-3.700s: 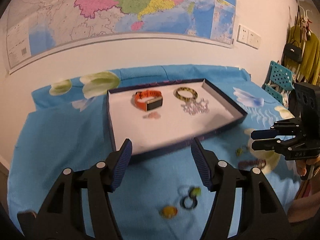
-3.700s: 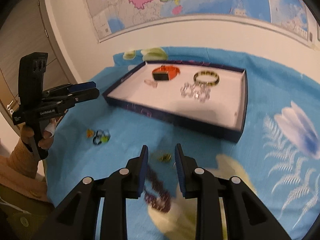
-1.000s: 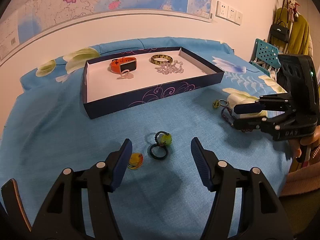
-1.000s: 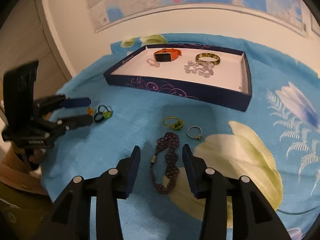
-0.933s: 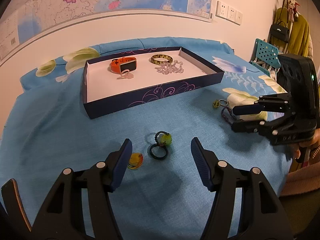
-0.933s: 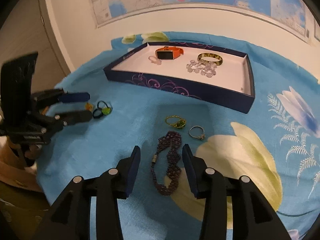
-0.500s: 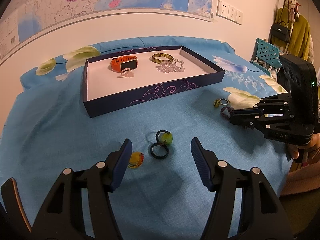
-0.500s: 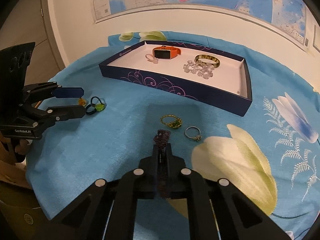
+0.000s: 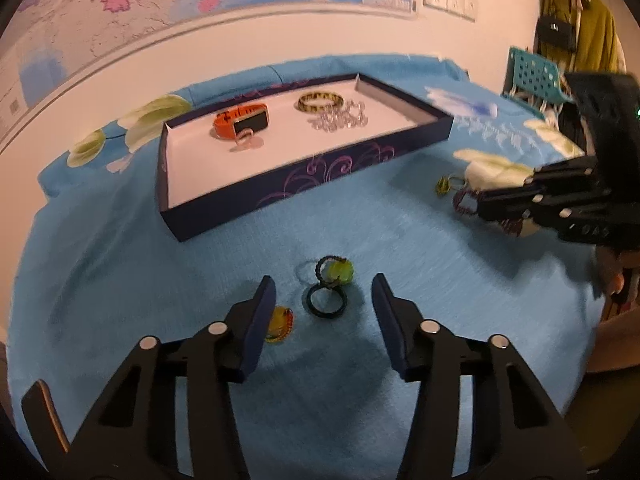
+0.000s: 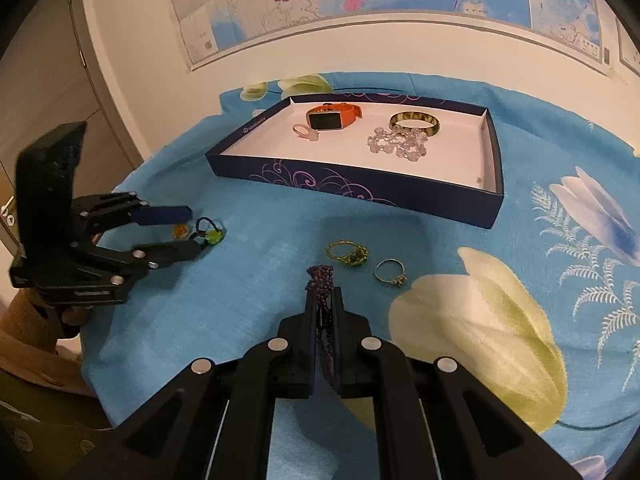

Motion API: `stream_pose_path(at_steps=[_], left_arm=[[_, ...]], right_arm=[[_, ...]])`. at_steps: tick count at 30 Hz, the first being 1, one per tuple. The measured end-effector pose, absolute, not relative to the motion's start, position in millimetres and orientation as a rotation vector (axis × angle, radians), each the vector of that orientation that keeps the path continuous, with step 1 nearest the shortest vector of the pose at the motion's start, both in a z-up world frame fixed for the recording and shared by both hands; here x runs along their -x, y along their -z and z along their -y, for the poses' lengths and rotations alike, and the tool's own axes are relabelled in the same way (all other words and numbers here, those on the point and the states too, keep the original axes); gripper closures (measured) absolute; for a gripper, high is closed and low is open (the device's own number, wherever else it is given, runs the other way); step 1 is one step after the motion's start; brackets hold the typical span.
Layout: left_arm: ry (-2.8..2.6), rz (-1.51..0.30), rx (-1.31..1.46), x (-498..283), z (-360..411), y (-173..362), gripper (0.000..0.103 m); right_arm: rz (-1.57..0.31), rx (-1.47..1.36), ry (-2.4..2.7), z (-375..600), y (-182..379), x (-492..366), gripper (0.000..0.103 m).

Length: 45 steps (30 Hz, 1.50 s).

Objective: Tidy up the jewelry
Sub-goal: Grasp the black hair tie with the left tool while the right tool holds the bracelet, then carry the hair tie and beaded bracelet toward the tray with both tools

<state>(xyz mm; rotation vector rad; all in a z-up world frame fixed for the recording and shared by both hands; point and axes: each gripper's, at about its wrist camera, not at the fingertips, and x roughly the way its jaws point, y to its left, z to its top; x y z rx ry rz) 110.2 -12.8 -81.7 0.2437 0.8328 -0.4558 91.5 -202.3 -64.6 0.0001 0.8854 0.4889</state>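
My right gripper [image 10: 323,293] is shut on a dark purple beaded bracelet [image 10: 320,275], whose end sticks out past the fingertips just above the blue cloth. A gold ring [image 10: 347,254] and a silver ring [image 10: 390,274] lie just beyond it. My left gripper [image 9: 322,283] hovers low over a black ring [image 9: 325,303] and a green-stone ring [image 9: 335,271]. Its jaws are closing with both rings between them, pads apart from them. An orange-yellow ring [image 9: 280,324] lies by the left finger. The navy tray [image 9: 304,184] stands beyond.
Inside the tray [image 10: 360,189] lie an orange watch [image 10: 334,117], a patterned bangle [image 10: 414,123], a crystal bracelet [image 10: 396,144] and a small pink piece [image 10: 304,132]. A wall with a map stands behind the table. A teal chair [image 9: 532,76] is at the right.
The right gripper's jaws shut on the purple bracelet and raised its end off the cloth. The left gripper's jaws have narrowed around the black and green rings.
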Motion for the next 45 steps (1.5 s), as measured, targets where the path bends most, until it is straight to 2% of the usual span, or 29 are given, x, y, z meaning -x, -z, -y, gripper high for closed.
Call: stream_pose_path(at_steps=[8, 10, 18, 28, 45], left_arm=[[0.497, -0.879, -0.228, -116, 14, 88, 0.071], [0.49, -0.882, -0.21, -117, 11, 88, 0.081], [0.488, -0.863, -0.135, -113, 5, 82, 0.081], [0.487, -0.762, -0.1, -110, -1, 48, 0.081], [0.459, -0.66, -0.08, -149, 3, 16, 0.081]], right_arm=[[-0.873, -0.035, -0.501, 206, 61, -96, 0.098], [-0.863, -0.043, -0.505, 208, 59, -97, 0.098], [-0.816, -0.088, -0.516, 213, 46, -103, 0.098], [-0.75, -0.104, -0.514, 217, 27, -116, 0.098], [-0.69, -0.067, -0.504, 220, 5, -155, 0.098]])
